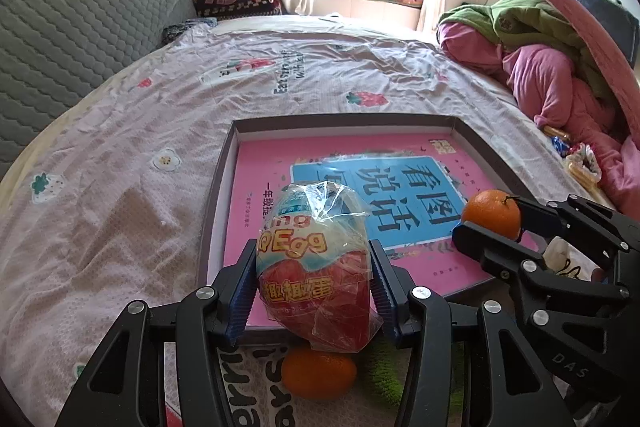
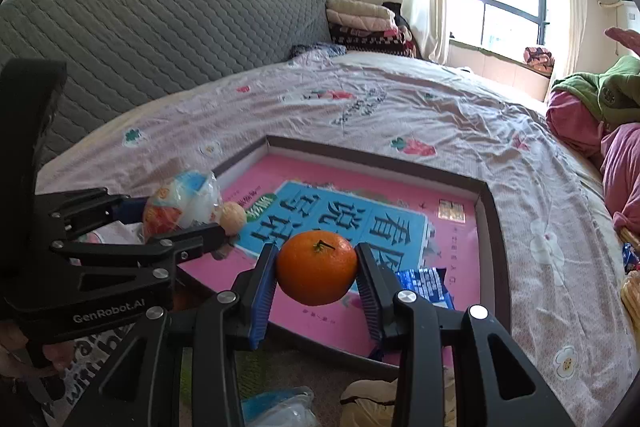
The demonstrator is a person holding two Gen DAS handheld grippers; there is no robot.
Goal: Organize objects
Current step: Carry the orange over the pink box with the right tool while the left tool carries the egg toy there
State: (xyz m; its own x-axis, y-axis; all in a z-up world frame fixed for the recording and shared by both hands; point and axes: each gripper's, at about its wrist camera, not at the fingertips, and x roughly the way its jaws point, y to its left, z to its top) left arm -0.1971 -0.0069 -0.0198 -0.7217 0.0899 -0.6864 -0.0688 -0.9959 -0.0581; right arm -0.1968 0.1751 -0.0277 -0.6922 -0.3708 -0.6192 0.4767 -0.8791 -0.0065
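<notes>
Left gripper [image 1: 314, 267]: egg [image 1: 316, 259] clamped, held above tray's [image 1: 344, 121] near edge; right gripper [image 2: 316, 273]: orange [image 2: 316, 267] clamped over tray; second orange [image 1: 318, 373] left on bed [image 1: 120, 167]; both to be lowered onto book [image 1: 360, 195] before release, lest rolled.

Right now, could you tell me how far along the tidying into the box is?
Done: a blue packet already lies in the shallow box. In hand: the left gripper holds a wrapped toy egg and the right gripper an orange, both above the box. Left: a second orange lies outside the near edge.
</notes>
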